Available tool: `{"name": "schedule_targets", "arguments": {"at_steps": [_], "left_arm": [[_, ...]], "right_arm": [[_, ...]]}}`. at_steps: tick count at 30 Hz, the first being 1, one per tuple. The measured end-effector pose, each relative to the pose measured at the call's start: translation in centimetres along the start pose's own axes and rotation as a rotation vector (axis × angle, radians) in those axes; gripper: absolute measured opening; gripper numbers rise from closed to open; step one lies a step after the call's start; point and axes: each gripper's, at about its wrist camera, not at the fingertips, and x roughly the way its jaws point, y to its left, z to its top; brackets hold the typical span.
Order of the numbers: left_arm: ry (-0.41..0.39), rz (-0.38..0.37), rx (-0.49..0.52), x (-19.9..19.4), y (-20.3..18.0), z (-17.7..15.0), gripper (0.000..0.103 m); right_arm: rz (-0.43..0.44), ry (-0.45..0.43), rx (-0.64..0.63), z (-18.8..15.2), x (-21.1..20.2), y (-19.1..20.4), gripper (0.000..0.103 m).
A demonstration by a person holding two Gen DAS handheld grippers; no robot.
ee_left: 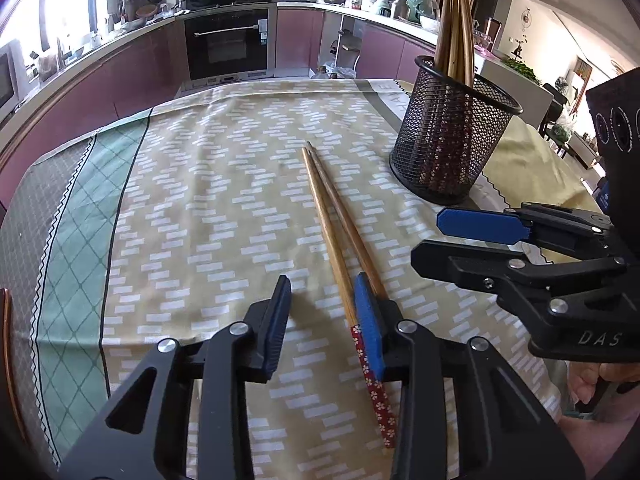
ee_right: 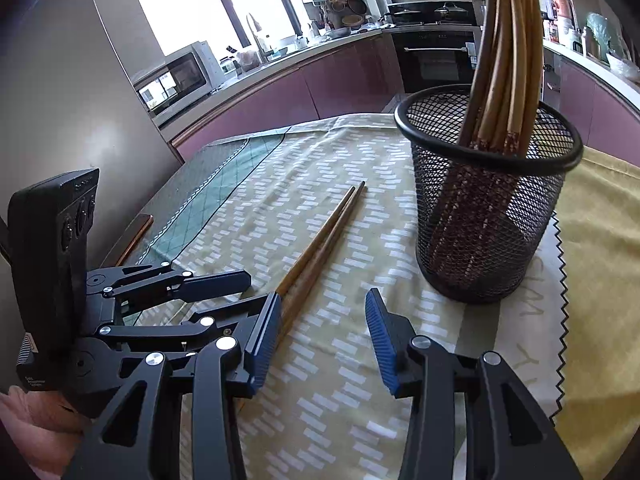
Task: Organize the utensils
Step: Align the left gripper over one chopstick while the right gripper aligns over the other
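Both tongs part-open, holding nothing: left tongs (ee_left: pixel 322 324) straddle one chopstick (ee_left: pixel 334 248) w/ its twin (ee_left: pixel 352 228) outside, so closing could scissor the pair.

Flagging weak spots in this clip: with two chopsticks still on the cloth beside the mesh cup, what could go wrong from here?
1. The two chopsticks lie touching; the open left tool has one beside its right finger, so closing may catch one or push both away.
2. The mesh cup already holds a leaning bundle; another chopstick could snag on it.
3. The right tool sits close by, so the tools may bump.
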Motion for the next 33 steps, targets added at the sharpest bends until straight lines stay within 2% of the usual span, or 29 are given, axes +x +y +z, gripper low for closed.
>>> {"name": "schedule_targets", "arguments": {"at_steps": [2,6,11,23,33], "left_arm": [[0.000,-0.010,-0.017,-0.1,0.3,-0.1,0.030],[0.000,-0.034,-0.048,-0.3,0.9,-0.4,0.027],[0.000,-0.057,-0.072,-0.5,1.4,-0.7,0.026],[0.007,-0.078,-0.056,-0.5,0.9,-0.7,0.021],[0.013,-0.041,-0.017,0.7,0.7,1.1,0.021]], "right_arm": [[-0.011,0.009,-0.013,0.4,0.7,0.3,0.041],[-0.030,0.033,-0.019,1.2,2.1,0.6,0.032],[-0.059,0.057,-0.046,1.4,3.3,1.2,0.028],[-0.122,0.092,-0.085,1.5,2.7,0.9,0.022],[-0.148,0.101,-0.078,2.0,3.7,0.8,0.022]]}}
